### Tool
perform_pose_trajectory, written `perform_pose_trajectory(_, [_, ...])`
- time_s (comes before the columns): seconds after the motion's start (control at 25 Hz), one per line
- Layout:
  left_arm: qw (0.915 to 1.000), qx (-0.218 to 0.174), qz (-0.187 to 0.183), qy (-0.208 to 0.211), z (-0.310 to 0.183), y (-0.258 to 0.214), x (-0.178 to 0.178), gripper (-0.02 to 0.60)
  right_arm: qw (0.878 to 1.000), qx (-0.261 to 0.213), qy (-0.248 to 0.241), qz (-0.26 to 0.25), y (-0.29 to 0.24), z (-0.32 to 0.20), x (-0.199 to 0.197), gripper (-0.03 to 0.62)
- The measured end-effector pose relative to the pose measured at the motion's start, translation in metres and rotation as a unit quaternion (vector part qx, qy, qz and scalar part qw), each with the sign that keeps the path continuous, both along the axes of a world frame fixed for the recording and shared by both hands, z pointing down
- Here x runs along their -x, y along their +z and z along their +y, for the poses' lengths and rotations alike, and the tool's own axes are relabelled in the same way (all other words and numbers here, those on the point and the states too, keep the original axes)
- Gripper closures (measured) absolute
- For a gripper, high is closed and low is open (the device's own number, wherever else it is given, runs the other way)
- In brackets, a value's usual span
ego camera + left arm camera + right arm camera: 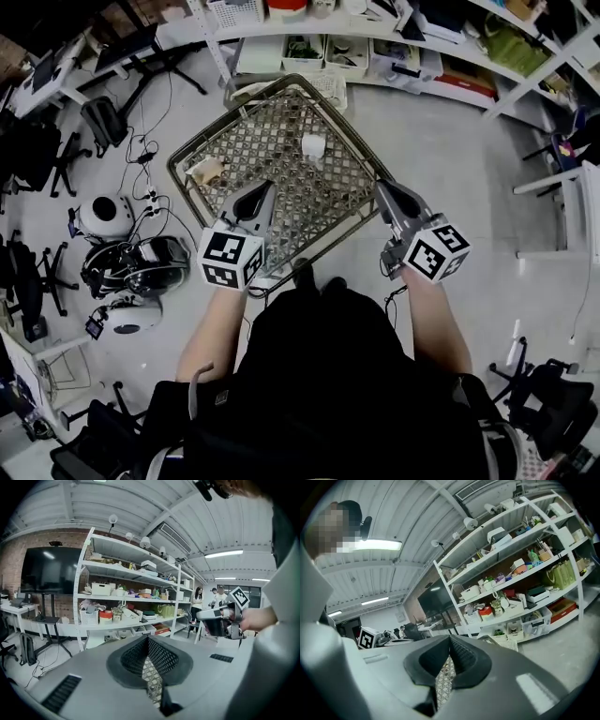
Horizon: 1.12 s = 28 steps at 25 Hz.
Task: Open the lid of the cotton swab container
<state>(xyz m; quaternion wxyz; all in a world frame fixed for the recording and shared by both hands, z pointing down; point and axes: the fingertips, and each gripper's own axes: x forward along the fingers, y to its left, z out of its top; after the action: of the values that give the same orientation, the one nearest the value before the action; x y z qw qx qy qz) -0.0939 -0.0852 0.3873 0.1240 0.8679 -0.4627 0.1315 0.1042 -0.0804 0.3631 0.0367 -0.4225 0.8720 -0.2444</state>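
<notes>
The cotton swab container (312,145) is a small white tub standing toward the far side of the metal mesh table (272,131). My left gripper (265,187) hovers over the table's near left part, well short of the container, jaws shut with nothing between them. My right gripper (382,187) hangs at the table's near right edge, also shut and empty. In the left gripper view the left gripper (149,641) shows closed jaws with mesh below them, and the right gripper (220,619) is off to the right. The right gripper view shows the right gripper (450,641) closed; the container is hidden there.
A small tan crumpled object (208,170) lies on the table's left side. White shelving with bins (328,52) stands beyond the table. Cables, round devices (103,216) and chairs crowd the floor at left. A person's body fills the near foreground.
</notes>
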Motion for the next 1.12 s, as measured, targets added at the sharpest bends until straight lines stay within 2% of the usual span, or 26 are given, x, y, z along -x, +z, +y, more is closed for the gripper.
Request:
perform_pose_trajectory(0.2, [0.9999,0.008,0.007,0.009,-0.022,0.006,0.009,0.577,1.0,0.013,-0.008,0.008,0.007,-0.018,0.021,0.58])
perform_pose_trajectory(0.4, [0.9998,0.017,0.008,0.011,-0.039,0.015,0.009,0.578,0.999,0.036,-0.011,0.01,0.022,-0.036,0.022,0.568])
perform_pose_trajectory(0.64, [0.9989,0.037,-0.019,0.022,-0.069,0.041,-0.003,0.577,0.998,0.054,-0.027,0.016,0.049,-0.07,0.017,0.551])
perform_pose_trajectory(0.88, [0.9974,0.06,-0.033,0.024,-0.097,0.076,-0.007,0.577,0.995,0.093,-0.039,0.015,0.091,-0.094,0.012,0.539])
perform_pose_trajectory(1.12, [0.9936,0.082,-0.051,0.058,-0.115,0.119,-0.022,0.575,0.991,0.122,-0.044,0.024,0.126,-0.111,0.0,0.539])
